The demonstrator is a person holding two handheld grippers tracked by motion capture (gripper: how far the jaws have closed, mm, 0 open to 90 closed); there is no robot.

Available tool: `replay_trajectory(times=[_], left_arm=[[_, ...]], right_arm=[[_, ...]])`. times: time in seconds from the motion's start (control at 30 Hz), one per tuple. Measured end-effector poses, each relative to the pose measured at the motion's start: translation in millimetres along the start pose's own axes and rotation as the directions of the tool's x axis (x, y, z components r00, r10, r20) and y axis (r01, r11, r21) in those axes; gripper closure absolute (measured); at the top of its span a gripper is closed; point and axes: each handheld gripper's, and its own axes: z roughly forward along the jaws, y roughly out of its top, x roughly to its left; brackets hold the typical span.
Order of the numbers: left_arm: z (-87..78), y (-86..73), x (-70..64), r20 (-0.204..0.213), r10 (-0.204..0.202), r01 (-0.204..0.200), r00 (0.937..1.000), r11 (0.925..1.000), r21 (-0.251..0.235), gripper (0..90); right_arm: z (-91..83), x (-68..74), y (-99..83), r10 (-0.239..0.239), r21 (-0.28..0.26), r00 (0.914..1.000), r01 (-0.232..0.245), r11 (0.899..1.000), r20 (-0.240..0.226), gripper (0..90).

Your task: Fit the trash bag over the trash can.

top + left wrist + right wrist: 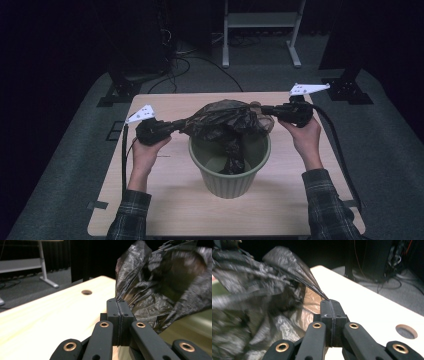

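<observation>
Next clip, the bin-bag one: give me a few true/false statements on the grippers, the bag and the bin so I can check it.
1. Both grippers are shut on the black plastic bag. True: left gripper, right gripper.
2. The green bin lies on its side. False: it stands upright.
3. The bag is fully seated in the bin. False: most is held above the rim, and one part hangs inside.
4. The bin stands on a wooden table. True.

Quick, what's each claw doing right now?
Left claw: closed, pinching the edge of the black bin bag above the green bin.
Right claw: closed, pinching the bag's opposite edge.
</observation>
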Motion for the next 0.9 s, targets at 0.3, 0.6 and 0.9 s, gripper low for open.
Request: replay_trajectory(times=[0.3, 0.6, 0.9], left_arm=[[-0.5, -0.8, -5.1, 0.010, 0.014, -0.014, 0.9999, 0.9998, 0.015, 89.7], [0.1, -0.3, -9.7, 0.024, 0.018, -0.019, 0.9995, 0.9997, 0.015, 89.7], [-0.9, 1.8, -12.9, 0.031, 0.026, -0.026, 0.9992, 0.9996, 0.012, 89.7]], right_arm=[[-11.6, 10.4, 1.4, -0.004, -0.031, 0.9995, 0.005, 0.999, 0.032, 68.2], [-46.5, 46.7, 23.2, -0.075, -0.136, 0.9972, 0.075, 0.988, 0.009, 60.6], [-29.3, 64.4, 30.3, -0.079, -0.099, 0.9942, 0.071, 0.992, -0.073, 55.3]])
